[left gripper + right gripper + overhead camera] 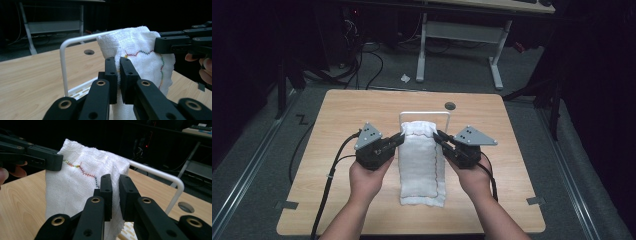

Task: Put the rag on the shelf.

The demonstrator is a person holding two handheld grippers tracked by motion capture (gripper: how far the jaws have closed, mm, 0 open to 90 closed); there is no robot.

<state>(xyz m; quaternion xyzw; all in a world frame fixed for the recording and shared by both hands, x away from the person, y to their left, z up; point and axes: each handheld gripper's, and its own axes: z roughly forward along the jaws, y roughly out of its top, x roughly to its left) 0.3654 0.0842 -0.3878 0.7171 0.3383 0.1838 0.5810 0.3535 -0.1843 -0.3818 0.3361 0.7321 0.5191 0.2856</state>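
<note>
A white towel [419,160] with a wavy coloured stitch line hangs over a white wire rack [424,113] at mid-table, its lower end lying flat toward the person. My left gripper [401,136] pinches the towel's left edge just below the bar. In the left gripper view the jaws are shut on the cloth [140,57] next to the rack's bend [63,50]. From the other side, my right gripper [438,134] is shut on the right edge, the cloth [75,182] bunched between its jaws. Each gripper view also shows the other gripper clamped higher on the towel.
The wooden table [347,115] has a round cable hole [450,105] just behind the rack. The rack's slotted white base [80,88] lies on the tabletop. A desk frame [497,60] and cables sit on the floor beyond the far edge.
</note>
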